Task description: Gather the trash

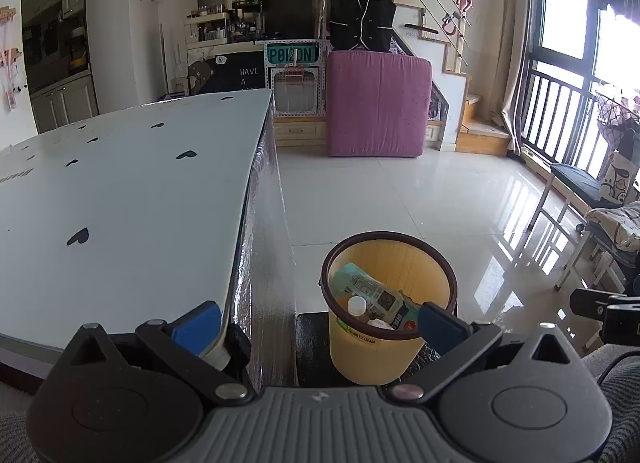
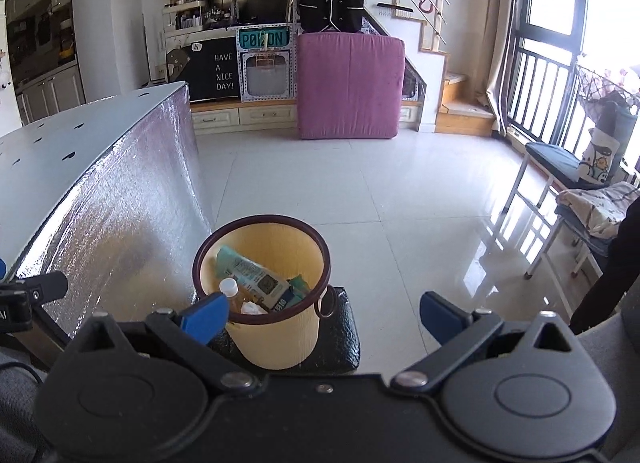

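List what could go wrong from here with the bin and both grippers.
The yellow bin stands on a small dark stool, so a nudge might tip it. The left gripper and the right gripper are both open and empty; the left one's finger looks near the rim and could catch it.

Yellow bin [image 1: 376,355] of trash between wide-spread jaws, beside table [image 1: 120,199].

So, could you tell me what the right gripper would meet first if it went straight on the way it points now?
Probably nothing close: the open right gripper points past the yellow bin, which sits left of centre, over bare floor. Depth is hard to judge.
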Motion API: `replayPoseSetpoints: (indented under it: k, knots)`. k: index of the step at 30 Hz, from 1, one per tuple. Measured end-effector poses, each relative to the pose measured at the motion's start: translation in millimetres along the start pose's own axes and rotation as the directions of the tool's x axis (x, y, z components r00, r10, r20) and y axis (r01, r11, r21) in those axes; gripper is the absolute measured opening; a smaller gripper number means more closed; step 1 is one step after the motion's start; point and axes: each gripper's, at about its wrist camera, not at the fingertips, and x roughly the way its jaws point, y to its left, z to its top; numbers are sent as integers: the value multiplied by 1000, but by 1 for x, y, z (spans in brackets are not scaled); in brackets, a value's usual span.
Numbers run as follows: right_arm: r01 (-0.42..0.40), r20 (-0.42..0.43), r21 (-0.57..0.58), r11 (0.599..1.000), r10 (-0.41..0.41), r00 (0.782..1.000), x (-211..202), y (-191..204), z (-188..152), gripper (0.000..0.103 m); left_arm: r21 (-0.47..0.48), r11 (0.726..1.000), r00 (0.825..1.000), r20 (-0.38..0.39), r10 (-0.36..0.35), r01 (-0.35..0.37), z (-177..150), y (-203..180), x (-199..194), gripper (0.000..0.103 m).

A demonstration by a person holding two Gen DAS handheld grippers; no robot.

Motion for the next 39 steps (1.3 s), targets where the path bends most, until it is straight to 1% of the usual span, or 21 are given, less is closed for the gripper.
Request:
replayPoseSetpoints:
  k: [4, 8, 16, 18, 29, 39]
  knots:
    - [29, 17, -26, 999, -28, 999, 0, 7, -3, 103, -22, 1000, 1000, 7, -6, 6, -2, 3, -2, 103]
    - [26, 28, -13, 1000, -25, 999, -2, 5, -5, 103, -31, 1000, 1000, 8, -2, 3, -2, 3, -4, 103]
    - [5, 66, 15, 1000, -5, 998, -10, 0, -10, 103, -13, 999, 997, 50, 54, -53, -11, 3, -8, 103]
    - [8, 78, 14, 1000, -9, 997, -12, -2, -11, 103, -8, 998, 997, 58, 57, -57, -12, 4, -8, 103]
    - [28, 139, 1, 1000, -28, 990, -23, 0, -16, 103, -13, 998, 995, 84, 60, -59, -18, 2, -12, 103]
    - [30, 145, 6, 1000, -31, 989, -25, 0, -17, 103, -16, 998, 995, 84, 58, -57, -18, 4, -11, 103]
